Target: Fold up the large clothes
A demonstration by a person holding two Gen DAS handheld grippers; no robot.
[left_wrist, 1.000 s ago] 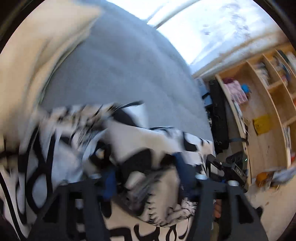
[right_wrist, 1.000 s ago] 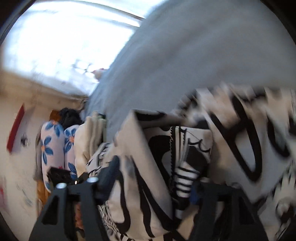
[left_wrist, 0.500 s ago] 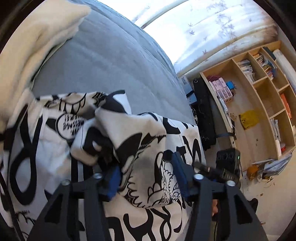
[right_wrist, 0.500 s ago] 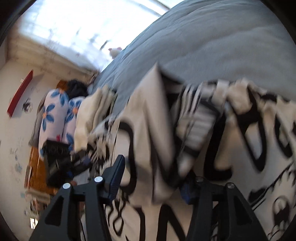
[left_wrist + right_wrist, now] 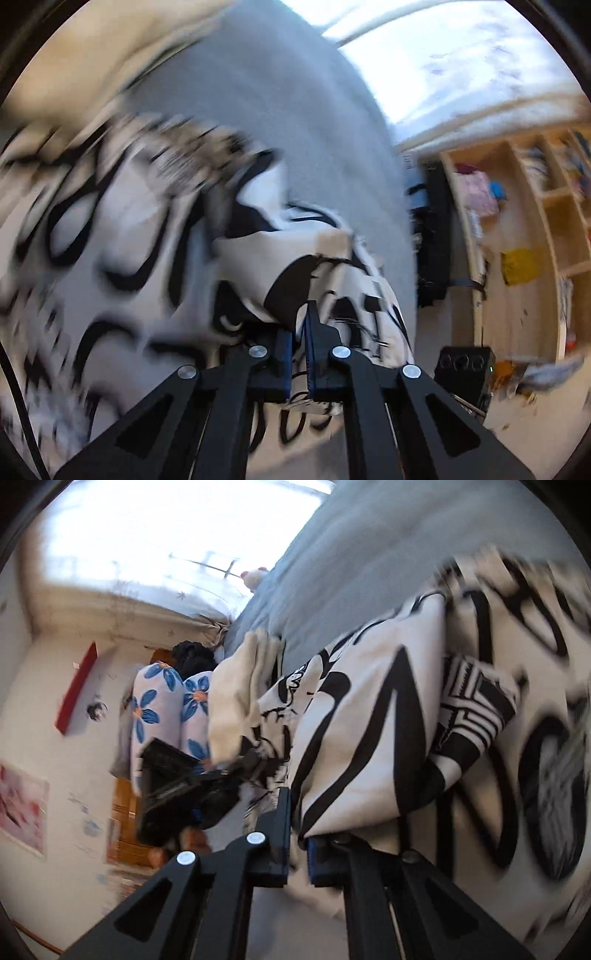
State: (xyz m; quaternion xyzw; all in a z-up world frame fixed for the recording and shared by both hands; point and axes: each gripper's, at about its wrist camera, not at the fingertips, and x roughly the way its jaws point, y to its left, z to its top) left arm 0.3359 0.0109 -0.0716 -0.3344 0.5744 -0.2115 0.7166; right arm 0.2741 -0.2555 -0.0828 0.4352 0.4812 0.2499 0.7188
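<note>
In the left wrist view, the left tool (image 5: 299, 354) has gone from wide open around a bunched fold half a second ago to nearly closed, its blue-padded fingers (image 5: 284, 354) pinching a ridge of the white cotton garment with bold black graffiti print (image 5: 147, 258). The garment lies spread on the grey bed cover (image 5: 295, 129), and its left part is smeared with motion blur. Judging from that, a grasp has just been secured and a fold is probably being carried over.

In the right wrist view, the right tool (image 5: 299, 853) has likewise closed from a wide gap to a narrow one, with a thick edge of the same garment (image 5: 369, 720) held between its jaws; cloth drapes over the right finger.

Only the left view shows the pale wooden bookshelf (image 5: 535, 240) and the black box on the floor (image 5: 465, 369). Only the right view shows the blue-flowered white pillows (image 5: 162, 701), a cream folded cloth (image 5: 232, 701) and what seems to be the other tool, blurred.
</note>
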